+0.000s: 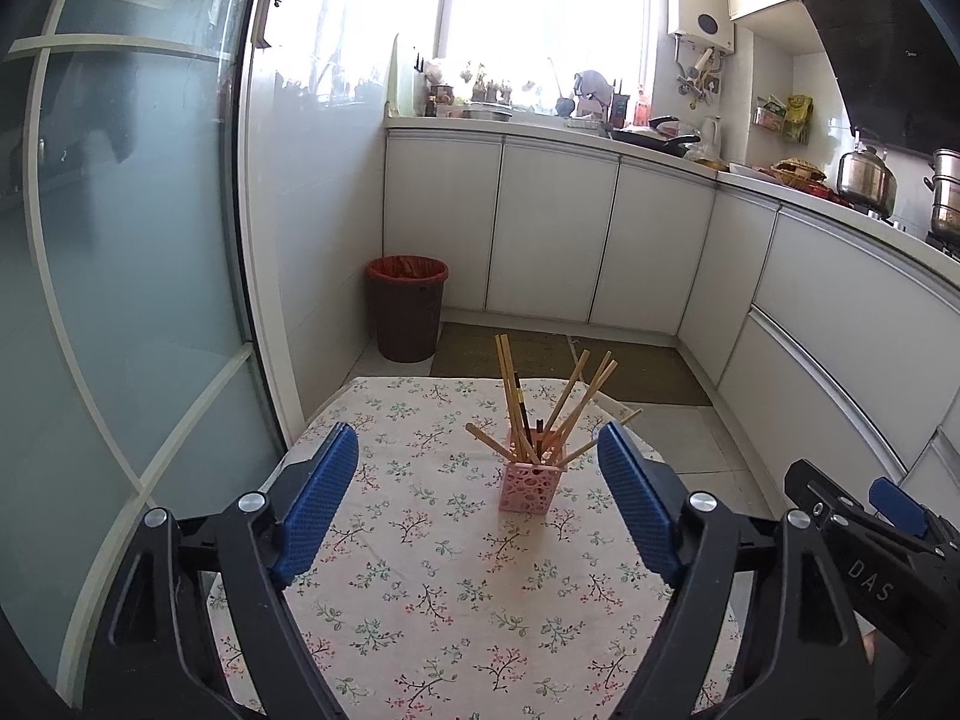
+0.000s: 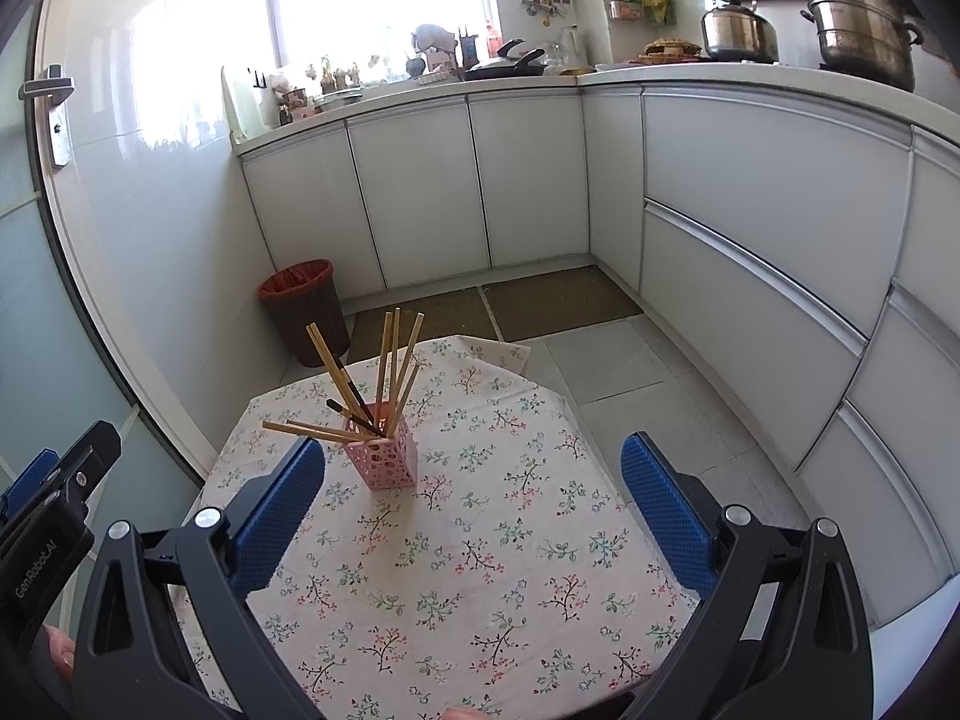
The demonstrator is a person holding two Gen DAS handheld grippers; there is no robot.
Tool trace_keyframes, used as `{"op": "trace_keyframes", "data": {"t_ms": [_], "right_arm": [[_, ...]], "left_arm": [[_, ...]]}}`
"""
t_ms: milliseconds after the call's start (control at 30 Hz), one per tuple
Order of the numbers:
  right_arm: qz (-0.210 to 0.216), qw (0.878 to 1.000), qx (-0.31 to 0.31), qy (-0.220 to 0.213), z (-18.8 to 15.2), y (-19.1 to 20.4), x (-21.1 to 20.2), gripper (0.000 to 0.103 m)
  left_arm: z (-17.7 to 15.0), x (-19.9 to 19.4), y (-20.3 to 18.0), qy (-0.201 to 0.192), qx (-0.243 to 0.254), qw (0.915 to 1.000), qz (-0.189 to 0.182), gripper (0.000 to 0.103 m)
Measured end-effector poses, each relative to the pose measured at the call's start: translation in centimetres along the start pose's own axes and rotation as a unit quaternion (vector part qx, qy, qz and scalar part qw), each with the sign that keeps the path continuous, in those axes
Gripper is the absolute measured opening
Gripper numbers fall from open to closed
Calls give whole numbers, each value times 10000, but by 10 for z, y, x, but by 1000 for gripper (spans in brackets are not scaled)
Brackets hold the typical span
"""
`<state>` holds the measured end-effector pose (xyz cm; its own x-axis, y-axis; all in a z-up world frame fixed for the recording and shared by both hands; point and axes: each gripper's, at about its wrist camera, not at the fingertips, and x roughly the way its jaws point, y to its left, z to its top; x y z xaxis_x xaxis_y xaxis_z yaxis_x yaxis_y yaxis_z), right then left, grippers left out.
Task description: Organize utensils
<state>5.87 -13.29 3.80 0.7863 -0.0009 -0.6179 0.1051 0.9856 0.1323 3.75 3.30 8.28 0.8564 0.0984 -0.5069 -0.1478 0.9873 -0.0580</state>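
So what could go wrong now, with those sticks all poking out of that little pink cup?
The chopsticks splay out in every direction, some leaning low over the rim, so bumping one could flip it out. The pink holder looks tall, narrow and light; a sideways nudge from the open left gripper or right gripper might tip it. It also stands on a loose floral tablecloth, which could slide or bunch.

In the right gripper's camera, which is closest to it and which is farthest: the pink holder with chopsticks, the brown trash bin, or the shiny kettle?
From the right gripper:
1. Pink perforated plastic holder, on the floral tablecloth, ahead-left.
2. Brown round trash bin, on the floor beyond the table.
3. Shiny steel kettle, on the far counter, upper right.
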Motion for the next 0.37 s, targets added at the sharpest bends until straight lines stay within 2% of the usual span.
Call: {"op": "trace_keyframes", "data": {"t_ms": [33, 67, 133, 367], "right_arm": [[0, 10000, 2, -3, 0, 0, 0, 96], [-3, 10000, 0, -4, 0, 0, 0, 96], [-8, 10000, 11, -21, 1, -1, -1, 96], [-11, 10000, 29, -20, 1, -3, 0, 96]], "left_arm": [[0, 0, -1, 5, 13, 10000, -7, 81], [0, 0, -1, -1, 11, 10000, 4, 88], [1, -1, 0, -20, -38, 10000, 55, 94], [2, 0, 1, 74, -89, 9999, -20, 96]]}}
